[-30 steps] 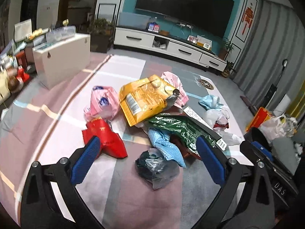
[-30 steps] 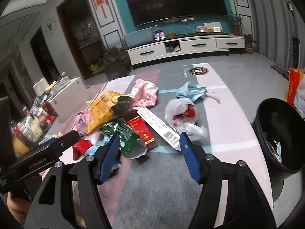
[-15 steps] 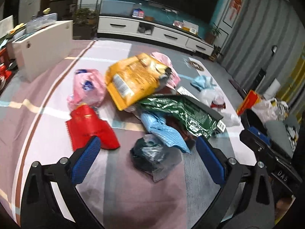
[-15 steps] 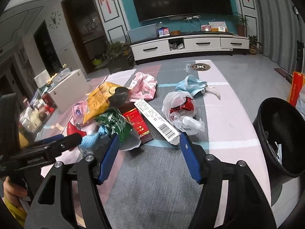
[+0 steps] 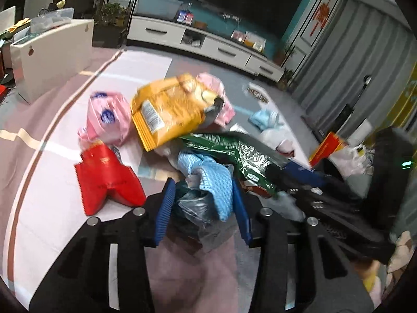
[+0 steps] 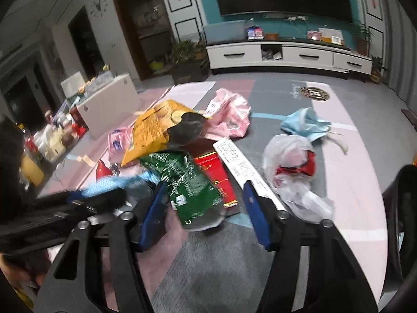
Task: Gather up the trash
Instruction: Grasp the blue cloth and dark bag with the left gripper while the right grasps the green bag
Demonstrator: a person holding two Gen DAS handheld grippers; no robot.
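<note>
A trash pile lies on the pink and grey rug (image 5: 182, 274). My left gripper (image 5: 202, 206) is closing, and its blue pads press a dark crumpled plastic bag (image 5: 194, 208) and a blue cloth (image 5: 216, 182) from both sides. Beside it lie a red packet (image 5: 106, 177), a yellow snack bag (image 5: 169, 112) and a pink bag (image 5: 106, 117). My right gripper (image 6: 204, 208) is also closing around a green foil packet (image 6: 192, 182), with gaps still at both pads. A red box (image 6: 216, 172) and a long white box (image 6: 242, 167) lie beside the packet.
A black bin (image 6: 401, 208) stands at the right edge. A white plastic bag (image 6: 292, 161), a blue mask (image 6: 305, 125) and another pink bag (image 6: 229, 114) lie farther out. A white cabinet (image 5: 52, 52) and cluttered items (image 6: 52, 140) stand left, a TV stand (image 6: 286, 54) behind.
The left jaws have come in from wide open onto the dark bag and blue cloth. The right gripper has swung left to the green packet, and its jaws have narrowed.
</note>
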